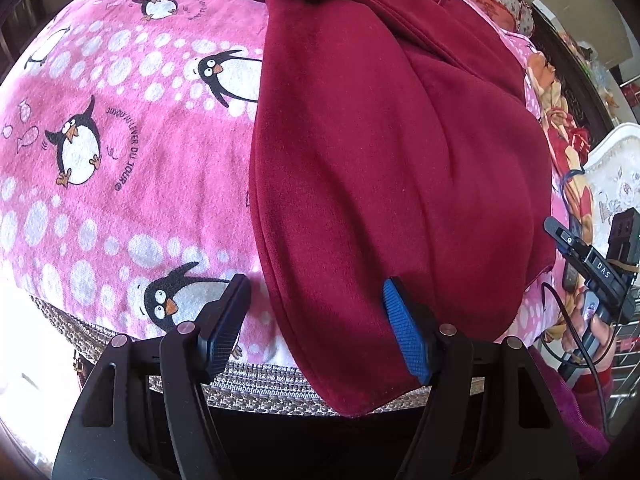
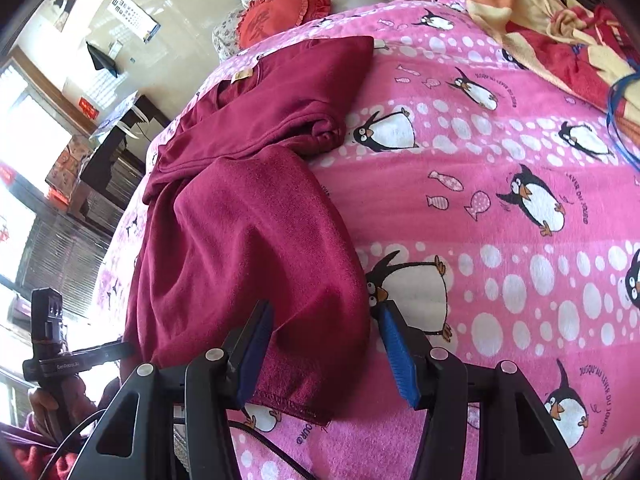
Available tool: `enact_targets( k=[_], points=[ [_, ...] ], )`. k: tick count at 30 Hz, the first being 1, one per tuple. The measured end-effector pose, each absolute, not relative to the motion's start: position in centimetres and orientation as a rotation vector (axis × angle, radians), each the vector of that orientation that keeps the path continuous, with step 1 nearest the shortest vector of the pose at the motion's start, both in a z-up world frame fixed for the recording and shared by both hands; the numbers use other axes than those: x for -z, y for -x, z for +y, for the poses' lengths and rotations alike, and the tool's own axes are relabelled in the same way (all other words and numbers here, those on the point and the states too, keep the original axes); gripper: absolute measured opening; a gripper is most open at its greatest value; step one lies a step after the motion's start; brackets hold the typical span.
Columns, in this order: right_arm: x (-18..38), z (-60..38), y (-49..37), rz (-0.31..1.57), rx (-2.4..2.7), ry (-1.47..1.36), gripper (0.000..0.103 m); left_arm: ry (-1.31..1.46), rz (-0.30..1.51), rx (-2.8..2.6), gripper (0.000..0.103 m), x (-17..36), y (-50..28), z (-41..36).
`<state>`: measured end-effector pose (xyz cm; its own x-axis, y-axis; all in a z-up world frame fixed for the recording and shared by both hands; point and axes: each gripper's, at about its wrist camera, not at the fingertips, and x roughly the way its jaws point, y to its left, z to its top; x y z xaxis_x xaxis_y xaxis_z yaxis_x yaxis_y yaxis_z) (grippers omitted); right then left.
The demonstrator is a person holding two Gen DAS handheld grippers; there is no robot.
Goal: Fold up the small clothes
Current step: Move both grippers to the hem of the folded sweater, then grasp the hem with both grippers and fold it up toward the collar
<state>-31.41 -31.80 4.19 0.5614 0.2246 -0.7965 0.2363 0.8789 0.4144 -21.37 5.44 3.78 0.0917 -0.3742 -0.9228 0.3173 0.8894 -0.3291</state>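
A dark red fleece garment (image 1: 380, 152) lies lengthwise on a pink penguin-print blanket (image 1: 120, 140), its near hem hanging over the bed edge. My left gripper (image 1: 316, 320) is open above the garment's near left edge, holding nothing. In the right wrist view the same garment (image 2: 240, 220) shows a tan label near the collar and a sleeve folded across its far part. My right gripper (image 2: 326, 344) is open over the garment's near right corner, with cloth lying between the pads but not pinched. The right gripper also shows at the right edge of the left wrist view (image 1: 592, 264).
A woven grey mat edge (image 1: 260, 388) runs under the blanket at the bed's front. Red heart cushions (image 2: 276, 12) and pillows lie at the far end. A red and yellow quilt (image 2: 560, 28) is bunched at the far right. Furniture and windows stand left of the bed.
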Motion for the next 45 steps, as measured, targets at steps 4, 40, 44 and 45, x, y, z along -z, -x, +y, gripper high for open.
enact_targets(
  k=[4,40,44,45],
  points=[
    [-4.3,-30.9,30.9,0.991,-0.009,-0.459,0.052,0.050,1.388,0.515,0.070,-3.8,21.5,5.5],
    [-4.0,-21.4,35.1,1.110,-0.320,-0.482,0.012,0.142,1.337,0.623,0.011,-5.6,21.5,13.7],
    [-4.0,-22.1,34.6,1.108,-0.334,-0.503,0.012,0.169,1.350,0.609,0.012,-5.2,21.7,13.3],
    [-3.7,-22.3,34.5,1.112,-0.331,-0.519,0.012,0.182,1.358,0.602,0.019,-5.0,21.7,13.4]
  ],
)
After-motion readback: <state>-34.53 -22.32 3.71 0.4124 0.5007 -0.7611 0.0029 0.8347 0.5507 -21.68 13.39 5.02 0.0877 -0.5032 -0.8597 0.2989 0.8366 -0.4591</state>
